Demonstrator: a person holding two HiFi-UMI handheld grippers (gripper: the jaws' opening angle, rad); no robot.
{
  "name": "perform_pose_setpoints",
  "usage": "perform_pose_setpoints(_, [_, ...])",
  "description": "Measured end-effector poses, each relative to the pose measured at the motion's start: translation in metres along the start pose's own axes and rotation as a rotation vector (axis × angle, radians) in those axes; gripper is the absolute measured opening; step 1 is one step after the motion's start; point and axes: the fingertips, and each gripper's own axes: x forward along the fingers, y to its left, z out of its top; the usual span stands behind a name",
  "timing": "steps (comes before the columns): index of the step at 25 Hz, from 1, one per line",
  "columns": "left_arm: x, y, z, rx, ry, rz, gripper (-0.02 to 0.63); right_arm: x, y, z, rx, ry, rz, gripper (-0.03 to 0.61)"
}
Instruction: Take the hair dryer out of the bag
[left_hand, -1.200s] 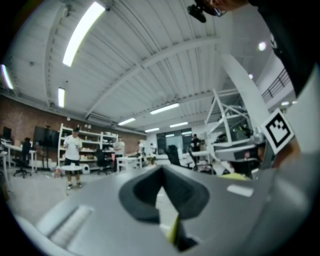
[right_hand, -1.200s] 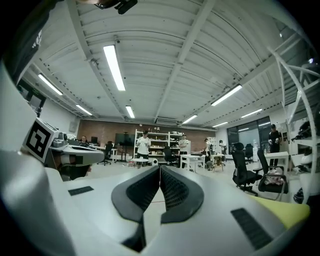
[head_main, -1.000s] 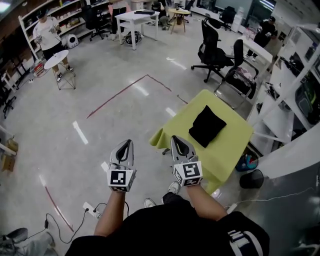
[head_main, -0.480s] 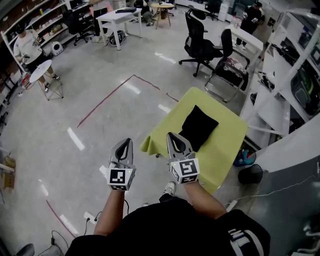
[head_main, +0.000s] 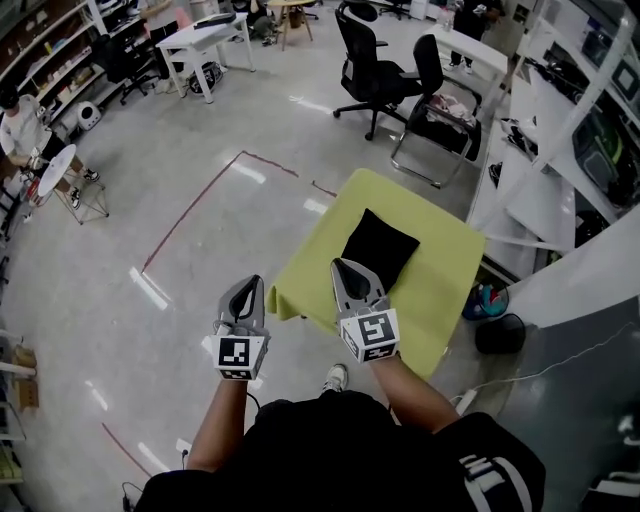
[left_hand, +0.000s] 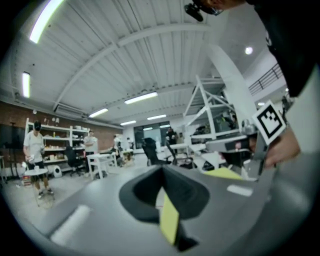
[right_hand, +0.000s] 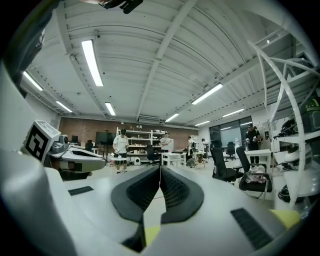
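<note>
A black bag lies on a small table under a yellow-green cloth in the head view; the hair dryer is not visible. My right gripper is held level over the table's near left part, just short of the bag, jaws shut and empty. Left of the table, my left gripper hangs over the floor, also shut with nothing in it. In the right gripper view the dark pads meet; in the left gripper view the pads are closed too.
Black office chairs and a folding chair stand beyond the table. White shelving runs along the right, with a black bin at its foot. A white desk and a person by a small round table are far left.
I have walked toward the table: it and the bag have come nearer and slid left in the head view. Both grippers stayed shut; the right one now reaches over the table's edge.
</note>
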Motion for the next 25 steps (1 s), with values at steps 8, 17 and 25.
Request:
perform_pose_setpoints(8, [0.057,-0.025,-0.001,-0.016,0.004,-0.116,0.006,0.0,-0.046,-0.012,0.009,0.029,-0.084,0.008])
perform_pose_setpoints(17, [0.115,-0.045,-0.022,0.003,0.046,-0.288,0.006,0.005,-0.085,-0.035,0.03,0.081,-0.235,0.008])
perform_pose_setpoints(25, [0.154,-0.068,-0.047,0.051,0.084,-0.437,0.006,0.006,-0.105,-0.062,0.055,0.146,-0.34,0.008])
